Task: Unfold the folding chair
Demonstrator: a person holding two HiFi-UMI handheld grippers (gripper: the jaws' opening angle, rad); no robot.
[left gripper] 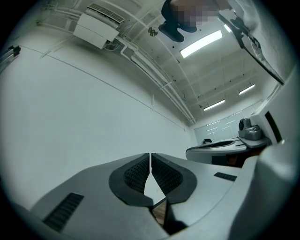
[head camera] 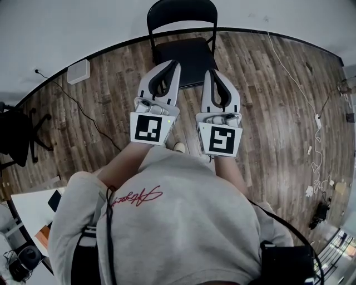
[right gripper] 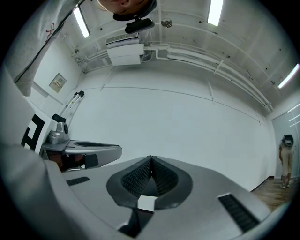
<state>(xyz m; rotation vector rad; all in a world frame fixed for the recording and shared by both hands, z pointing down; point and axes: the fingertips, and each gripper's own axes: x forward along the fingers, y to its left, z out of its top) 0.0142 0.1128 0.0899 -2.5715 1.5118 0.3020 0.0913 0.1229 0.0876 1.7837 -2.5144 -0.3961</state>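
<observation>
The black folding chair [head camera: 186, 55] stands opened out on the wood floor by the white wall, its seat flat and its curved backrest [head camera: 181, 14] upright. Both grippers are held side by side in front of it, pointing at the seat. My left gripper [head camera: 177, 64] is shut and empty, with its tips over the seat's front left. My right gripper [head camera: 207, 73] is shut and empty too, over the seat's front right. In the left gripper view the pads [left gripper: 136, 171] meet against bare wall. In the right gripper view the closed pads [right gripper: 140, 176] face the wall as well.
A black office chair [head camera: 16, 136] stands at the far left, with a white box [head camera: 78, 71] and a dark cable [head camera: 83, 111] on the floor near it. A white cable [head camera: 300, 89] runs along the right. A white desk [head camera: 33, 209] is at lower left. Another person [right gripper: 286, 159] stands far right.
</observation>
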